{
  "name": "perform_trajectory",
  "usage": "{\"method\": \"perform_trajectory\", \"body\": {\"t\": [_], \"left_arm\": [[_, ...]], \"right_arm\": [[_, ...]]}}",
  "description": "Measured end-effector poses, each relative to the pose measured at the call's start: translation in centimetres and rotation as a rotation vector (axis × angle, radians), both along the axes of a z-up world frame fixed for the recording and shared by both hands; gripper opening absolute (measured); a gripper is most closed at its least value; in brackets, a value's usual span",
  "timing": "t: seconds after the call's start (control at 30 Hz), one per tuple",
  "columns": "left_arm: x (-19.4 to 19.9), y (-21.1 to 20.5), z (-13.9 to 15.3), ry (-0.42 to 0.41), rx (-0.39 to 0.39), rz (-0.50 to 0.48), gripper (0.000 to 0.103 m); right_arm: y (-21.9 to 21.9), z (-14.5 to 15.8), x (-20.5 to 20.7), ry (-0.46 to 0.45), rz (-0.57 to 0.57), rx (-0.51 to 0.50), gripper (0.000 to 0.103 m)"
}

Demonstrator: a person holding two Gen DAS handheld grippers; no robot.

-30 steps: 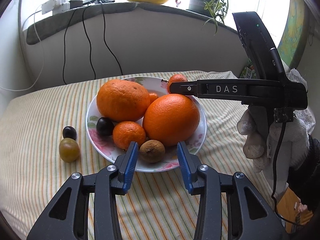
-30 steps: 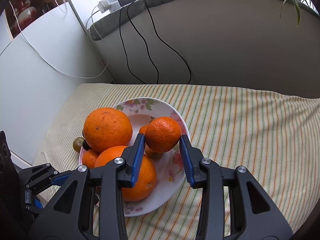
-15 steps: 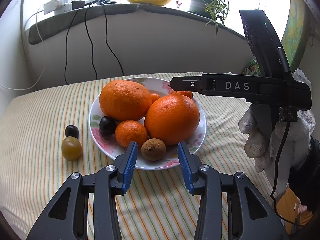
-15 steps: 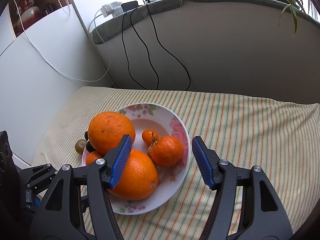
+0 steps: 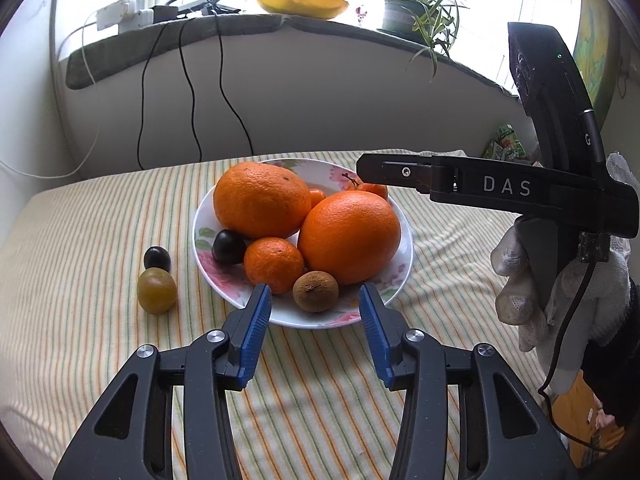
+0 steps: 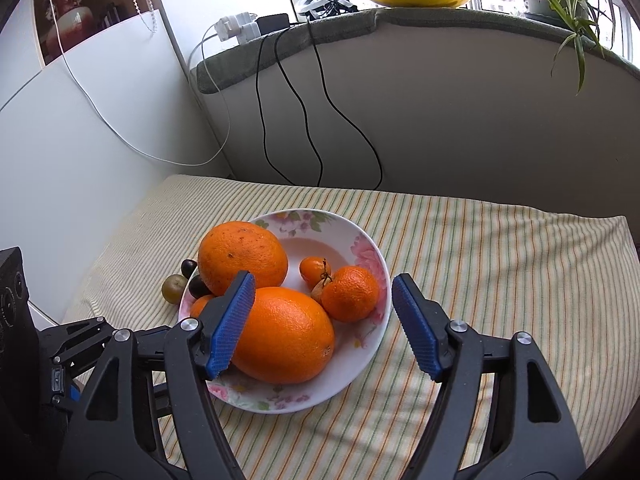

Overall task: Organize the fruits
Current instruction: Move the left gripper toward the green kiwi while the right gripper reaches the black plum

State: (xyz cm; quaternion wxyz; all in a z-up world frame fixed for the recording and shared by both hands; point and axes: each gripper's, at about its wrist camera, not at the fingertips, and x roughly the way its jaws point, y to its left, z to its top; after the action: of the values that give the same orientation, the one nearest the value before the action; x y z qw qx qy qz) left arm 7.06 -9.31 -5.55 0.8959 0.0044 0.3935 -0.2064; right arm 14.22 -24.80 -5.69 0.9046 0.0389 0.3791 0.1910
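Right jaws: we see the right gripper spread wide, jaws having just been opening; nothing is pinched. The mandarin lies on the plate beyond the pads, clear of both.
Left jaws: the left gripper stands partly spread, having just opened a little further; the pads grip nothing. The brown fruit sits between and beyond the tips, on the plate's near rim.
Plate: we note a floral plate on the striped cloth.
Plate contents: two large oranges, the near orange and the far orange, touching each other; a medium tangerine in front, between them; a dark plum at the left edge, against the far orange; a tiny kumquat just beside the mandarin.
Off plate: a green plum and a second dark plum lie touching each other on the cloth, left of the plate.
Right hand: a white-gloved hand holds the right gripper's handle; in the left wrist view one finger of it reaches over the plate's far right rim.
Background: windowsill with a potted plant, a yellow dish and cables hanging down.
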Motion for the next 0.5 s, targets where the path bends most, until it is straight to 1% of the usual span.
{"method": "perform_trajectory", "body": {"t": [0.13, 0.27, 0.4, 0.43, 0.47, 0.5], "left_arm": [[-0.2, 0.6, 0.1, -0.005, -0.004, 0.010, 0.045], [-0.4, 1.6, 0.1, -0.010, -0.006, 0.031, 0.054], [-0.5, 3.4, 0.0, -0.010, -0.003, 0.068, 0.059], [-0.5, 3.9, -0.1, -0.009, 0.000, 0.080, 0.060], [-0.5, 4.4, -0.2, -0.007, 0.002, 0.093, 0.060], [-0.5, 5.0, -0.3, -0.004, 0.002, 0.106, 0.060]], "right_arm": [[0.2, 0.5, -0.8, -0.021, -0.007, 0.026, 0.074], [0.6, 1.2, -1.9, -0.058, -0.011, 0.058, 0.074], [1.1, 1.9, -2.9, -0.099, 0.000, 0.068, 0.074], [1.3, 2.0, -3.1, -0.104, 0.006, 0.063, 0.075], [1.6, 2.1, -3.3, -0.107, 0.014, 0.058, 0.080], [1.8, 2.2, -3.5, -0.111, 0.017, 0.052, 0.083]]}}
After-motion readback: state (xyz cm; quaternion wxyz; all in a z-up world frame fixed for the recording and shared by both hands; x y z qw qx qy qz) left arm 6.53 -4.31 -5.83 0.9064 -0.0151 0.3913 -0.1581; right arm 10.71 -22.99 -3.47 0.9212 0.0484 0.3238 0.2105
